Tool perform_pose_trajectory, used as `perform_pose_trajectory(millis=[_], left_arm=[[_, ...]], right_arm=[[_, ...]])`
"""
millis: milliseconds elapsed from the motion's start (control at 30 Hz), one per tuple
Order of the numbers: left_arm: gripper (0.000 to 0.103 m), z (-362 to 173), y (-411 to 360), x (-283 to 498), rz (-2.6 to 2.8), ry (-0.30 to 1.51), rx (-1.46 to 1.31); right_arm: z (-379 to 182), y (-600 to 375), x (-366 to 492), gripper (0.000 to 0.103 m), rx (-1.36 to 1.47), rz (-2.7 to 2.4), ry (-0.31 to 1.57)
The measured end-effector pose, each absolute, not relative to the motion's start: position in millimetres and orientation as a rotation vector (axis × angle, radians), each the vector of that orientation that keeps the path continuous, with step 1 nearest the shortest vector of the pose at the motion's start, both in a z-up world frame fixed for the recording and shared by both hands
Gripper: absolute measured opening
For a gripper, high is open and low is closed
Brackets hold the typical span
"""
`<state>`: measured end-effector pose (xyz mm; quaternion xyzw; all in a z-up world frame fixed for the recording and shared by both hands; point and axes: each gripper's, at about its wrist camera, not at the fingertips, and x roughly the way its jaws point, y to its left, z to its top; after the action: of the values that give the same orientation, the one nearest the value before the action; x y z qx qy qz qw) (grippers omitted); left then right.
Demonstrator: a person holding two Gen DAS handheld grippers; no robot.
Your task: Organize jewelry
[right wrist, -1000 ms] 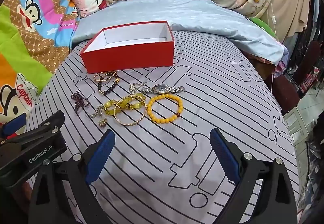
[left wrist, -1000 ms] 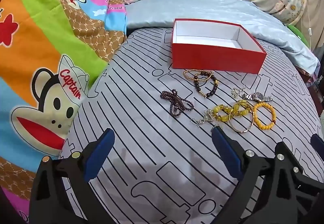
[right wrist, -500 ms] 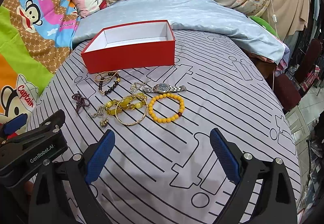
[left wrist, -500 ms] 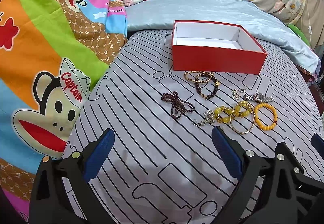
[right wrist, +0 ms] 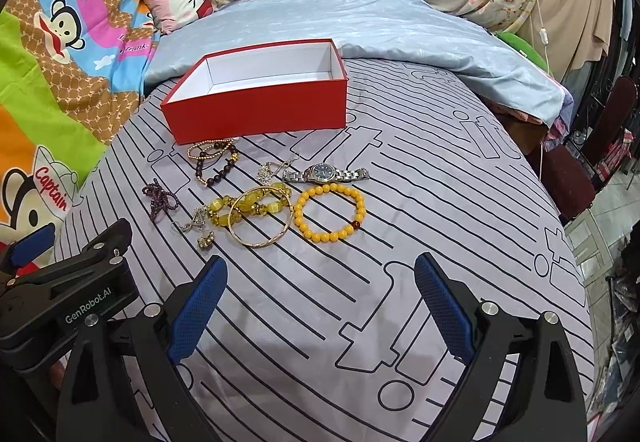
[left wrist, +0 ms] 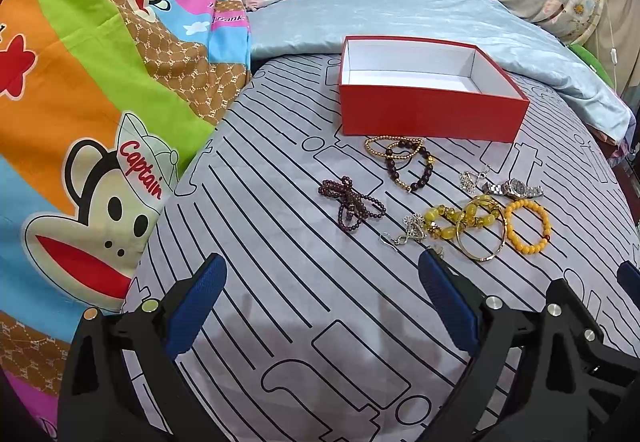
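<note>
On bed sheet at 12 o'clock of both my grippers: jewelry below empty red box point(right wrist: 256, 110). Left gripper point(left wrist: 322, 282) & right gripper point(right wrist: 320, 282) jaws wide apart, holding nothing. Yellow bead bracelet point(right wrist: 330, 213): light, floppy, slippery; I'd pinch across one strand, w/ care.

My blue finger pads point(right wrist: 198, 308) carry a fine knurled, matt texture on black matt plastic frames with bright metal pins. Below lies a soft, matt grey cloth point(right wrist: 420, 202) printed with black lines. The red box point(right wrist: 256, 110) looks like smooth card, white and matt inside. The watch point(right wrist: 324, 173) is polished steel, the bangle point(right wrist: 260, 220) shiny gold metal, the orange bead bracelet point(right wrist: 330, 218) glossy.
</note>
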<state>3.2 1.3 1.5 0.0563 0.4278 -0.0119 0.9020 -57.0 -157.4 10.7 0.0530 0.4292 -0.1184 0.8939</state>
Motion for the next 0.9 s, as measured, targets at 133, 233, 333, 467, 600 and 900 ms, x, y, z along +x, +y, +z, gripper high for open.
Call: perform_pose_trajectory(millis=[133, 233, 333, 467, 600, 900], left_arm=[[0.094, 0.7, 1.1, 3.7, -0.024, 0.888, 0.117], [0.094, -0.3, 0.5, 3.8, -0.022, 0.889, 0.119], [0.094, -0.7, 0.5, 3.8, -0.023, 0.891, 0.119], [0.094, -1.2, 1.0, 4.0, -0.023, 0.893, 0.116], [0.094, -2.5, 0.7, 4.5, -0.024, 0.897, 0.115], [0.094, -3.9, 0.2, 6.7, -0.023, 0.903, 0.112]], right_arm=[[10.6, -157.2, -56.9, 0.093, 0.109, -0.246, 0.890], [10.7, -157.1, -56.9, 0.093, 0.109, -0.246, 0.890], [10.8, -156.4, -57.1, 0.093, 0.106, -0.246, 0.888], [10.5, -154.9, -57.2, 0.093, 0.101, -0.247, 0.886], [9.3, -156.0, -55.8, 0.093, 0.106, -0.244, 0.891], [9.6, -157.2, -55.2, 0.093, 0.107, -0.244, 0.892]])
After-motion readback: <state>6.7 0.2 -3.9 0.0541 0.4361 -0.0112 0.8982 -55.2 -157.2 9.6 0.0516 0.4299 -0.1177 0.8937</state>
